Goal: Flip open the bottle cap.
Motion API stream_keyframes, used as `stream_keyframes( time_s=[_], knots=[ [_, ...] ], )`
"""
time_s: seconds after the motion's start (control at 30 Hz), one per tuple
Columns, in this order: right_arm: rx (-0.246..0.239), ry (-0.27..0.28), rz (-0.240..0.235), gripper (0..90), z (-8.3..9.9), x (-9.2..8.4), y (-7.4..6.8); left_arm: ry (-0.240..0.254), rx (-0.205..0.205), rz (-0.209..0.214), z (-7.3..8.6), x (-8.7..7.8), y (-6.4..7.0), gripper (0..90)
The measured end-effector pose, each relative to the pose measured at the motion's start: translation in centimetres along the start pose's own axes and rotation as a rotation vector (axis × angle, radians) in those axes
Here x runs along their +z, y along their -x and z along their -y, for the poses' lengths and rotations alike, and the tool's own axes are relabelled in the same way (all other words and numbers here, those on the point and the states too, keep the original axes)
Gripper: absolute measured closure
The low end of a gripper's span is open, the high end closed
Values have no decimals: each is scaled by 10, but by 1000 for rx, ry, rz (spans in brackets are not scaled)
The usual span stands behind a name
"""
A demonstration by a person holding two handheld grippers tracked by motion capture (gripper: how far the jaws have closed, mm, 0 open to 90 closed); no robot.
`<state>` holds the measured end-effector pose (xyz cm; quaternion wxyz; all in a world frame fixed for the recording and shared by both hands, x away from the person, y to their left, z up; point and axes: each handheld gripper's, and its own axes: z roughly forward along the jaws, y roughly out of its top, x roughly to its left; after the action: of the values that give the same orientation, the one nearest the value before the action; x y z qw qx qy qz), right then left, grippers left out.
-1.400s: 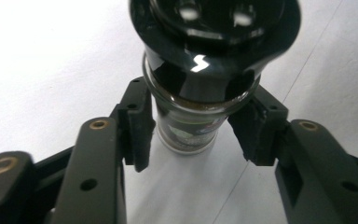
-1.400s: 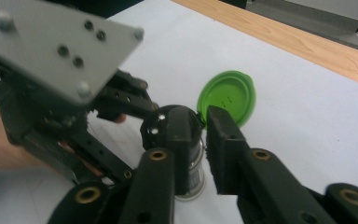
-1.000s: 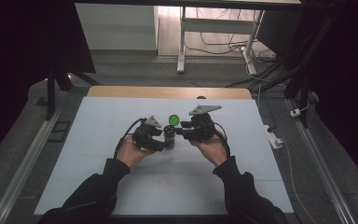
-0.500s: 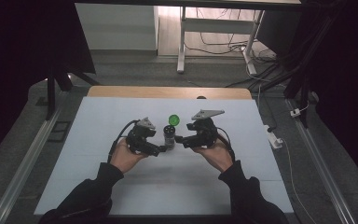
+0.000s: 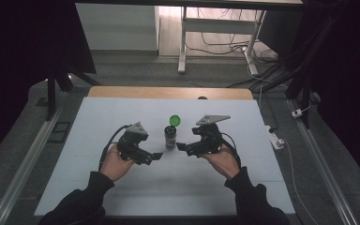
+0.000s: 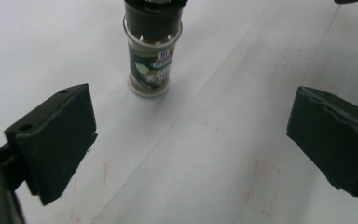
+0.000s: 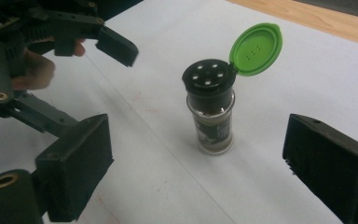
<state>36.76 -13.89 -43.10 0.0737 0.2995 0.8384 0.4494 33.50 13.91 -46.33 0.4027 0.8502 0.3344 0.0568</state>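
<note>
You have a white table top [image 5: 122,187] before you, with a bare wooden strip [image 5: 168,92] along its far edge. Faint red marks [image 6: 263,186] show on the white surface. Beyond the table, cables [image 5: 225,42] lie on the floor around a white stand [image 5: 183,42].

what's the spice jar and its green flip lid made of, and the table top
Spice jar: clear, glossy body, glass or hard plastic, since the dark contents show through and its shoulder glints. Green flip lid: smooth moulded plastic, uniform colour, small moulded dots inside. Table top: matte white sheet, probably laminate or paper, over a wooden-looking far edge.
</note>
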Motion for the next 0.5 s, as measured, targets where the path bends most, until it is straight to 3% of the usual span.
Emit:
stream_keyframes(
  time_s=[0.5],
  knots=[
    [-35,-14,17,0,18,-23,-8,60,-48,34,31,-41,7,0]
  ],
)
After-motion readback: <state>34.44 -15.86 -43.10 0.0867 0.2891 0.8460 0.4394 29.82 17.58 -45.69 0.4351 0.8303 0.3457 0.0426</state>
